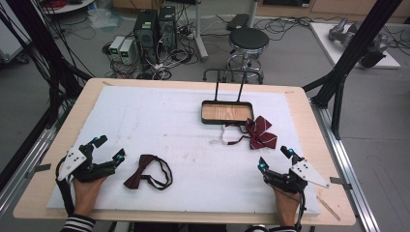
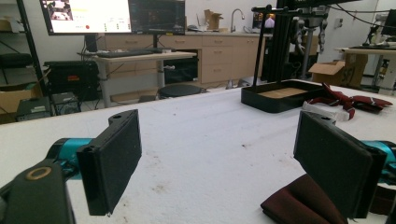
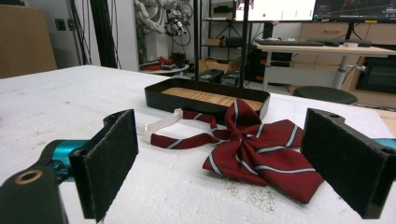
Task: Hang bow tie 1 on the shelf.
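I am keeping my left claw [image 1: 107, 149] wide, with nothing between its pads, near the front left corner of the table [image 1: 53, 159]. Just beside it, toward the middle of the front edge, the plain dark red bow tie [image 1: 147, 172] is lying flat with its strap looped. My right claw [image 1: 274, 159] is also standing wide and empty near the front right corner. Beyond it, toward the back edge, the striped red bow tie [image 1: 260, 133] is lying with its white clasp [image 3: 161, 125] stretched out, touching or almost touching the black tray [image 1: 227, 121] with the wooden floor.

I am judging that the ties are going into the tray. To do it well, I should be lowering each claw over the thick middle knot, not the thin strap, and closing only when both pads are around the cloth.
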